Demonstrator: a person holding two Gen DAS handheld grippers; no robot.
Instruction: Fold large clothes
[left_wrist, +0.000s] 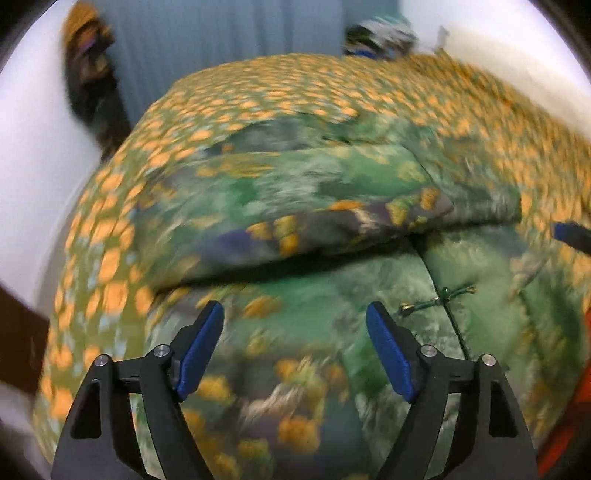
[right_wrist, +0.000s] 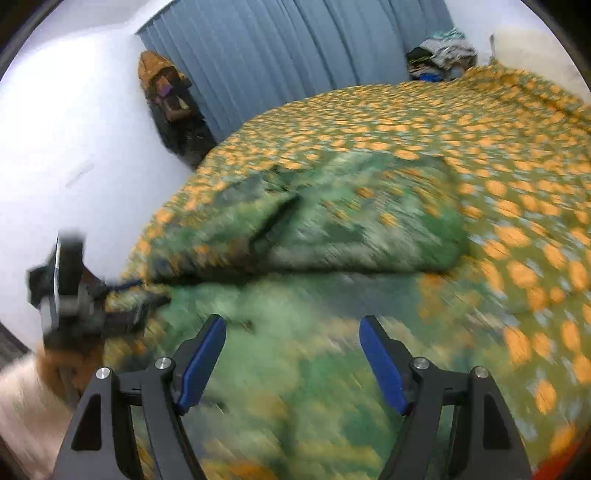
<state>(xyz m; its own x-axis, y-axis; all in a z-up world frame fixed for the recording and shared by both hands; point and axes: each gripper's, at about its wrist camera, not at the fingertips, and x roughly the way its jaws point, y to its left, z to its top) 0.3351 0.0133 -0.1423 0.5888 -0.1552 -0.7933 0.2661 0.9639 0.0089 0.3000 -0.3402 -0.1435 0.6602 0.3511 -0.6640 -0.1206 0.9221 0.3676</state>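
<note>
Behind the bed (right_wrist: 517, 155) hangs a blue curtain (right_wrist: 295, 48), and on the bed's spotted cover lies the green printed garment (left_wrist: 295, 192), one part already folded over the rest. The left gripper (left_wrist: 295, 347) and the right gripper (right_wrist: 291, 354) both hover over the garment's near part, jaws wide apart and empty. I judge the next fold needs both claws to pinch the near edge evenly and lift together. A cord tie (left_wrist: 436, 295) on the garment could catch a finger. Clothes piles (right_wrist: 443, 55) beyond the bed are well apart.
</note>
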